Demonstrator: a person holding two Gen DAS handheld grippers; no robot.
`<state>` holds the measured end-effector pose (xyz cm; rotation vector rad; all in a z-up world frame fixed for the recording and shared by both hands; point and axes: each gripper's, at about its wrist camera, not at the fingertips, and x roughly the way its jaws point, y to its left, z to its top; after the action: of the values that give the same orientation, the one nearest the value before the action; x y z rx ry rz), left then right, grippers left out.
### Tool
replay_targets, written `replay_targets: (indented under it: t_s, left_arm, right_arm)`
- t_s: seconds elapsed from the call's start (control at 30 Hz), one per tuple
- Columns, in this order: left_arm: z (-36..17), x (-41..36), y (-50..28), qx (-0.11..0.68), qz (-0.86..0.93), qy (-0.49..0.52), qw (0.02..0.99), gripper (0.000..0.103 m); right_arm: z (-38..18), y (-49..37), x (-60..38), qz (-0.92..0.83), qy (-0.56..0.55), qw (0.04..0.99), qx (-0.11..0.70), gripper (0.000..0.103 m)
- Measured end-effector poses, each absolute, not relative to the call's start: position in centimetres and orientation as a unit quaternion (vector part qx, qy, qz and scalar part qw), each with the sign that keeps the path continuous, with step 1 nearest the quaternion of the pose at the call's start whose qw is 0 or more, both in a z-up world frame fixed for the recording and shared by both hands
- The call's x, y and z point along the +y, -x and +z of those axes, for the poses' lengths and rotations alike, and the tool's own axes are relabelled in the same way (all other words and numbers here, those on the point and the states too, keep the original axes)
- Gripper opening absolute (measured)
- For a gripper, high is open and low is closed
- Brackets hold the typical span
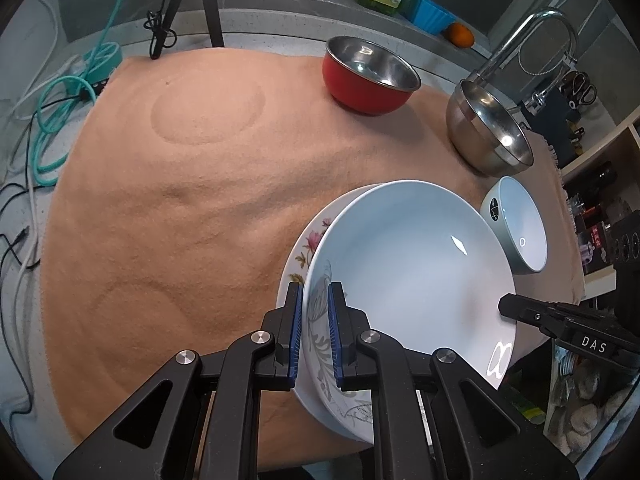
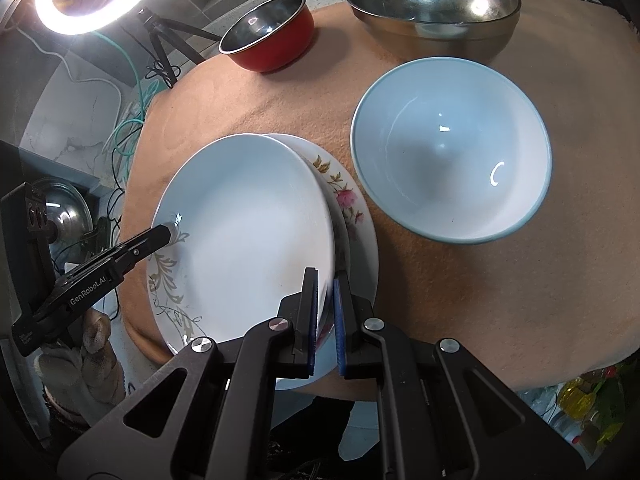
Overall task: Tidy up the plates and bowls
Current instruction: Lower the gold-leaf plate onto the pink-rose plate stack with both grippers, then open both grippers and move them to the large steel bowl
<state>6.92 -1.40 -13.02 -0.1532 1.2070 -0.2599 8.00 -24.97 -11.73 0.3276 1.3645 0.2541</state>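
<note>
my left claw (image 1: 314, 336) and right claw (image 2: 327, 320) each pinch opposite rims of the plate (image 1: 412, 264), tilted over a floral plate (image 2: 348, 200).

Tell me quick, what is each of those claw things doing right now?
Left gripper: closed on the near rim of the top white plate.
Right gripper: closed on the opposite rim of the same plate.
</note>
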Motion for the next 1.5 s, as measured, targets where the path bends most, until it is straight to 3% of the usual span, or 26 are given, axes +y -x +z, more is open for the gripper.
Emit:
replay_targets:
  t_s: [1.07, 1.5]
  left_arm:
    - [-12.5, -1.5, -7.1, 0.564, -0.113, 0.058, 0.816, 0.011]
    - [-9.9, -1.8, -8.5, 0.544, -0.119, 0.083, 0.826, 0.011]
  right_arm:
    - [-11.5, -7.9, -25.0, 0.123, -0.127, 0.759, 0.626, 0.010]
    - [-8.8, -7.6, -27.3, 0.136, -0.143, 0.766, 0.612, 0.010]
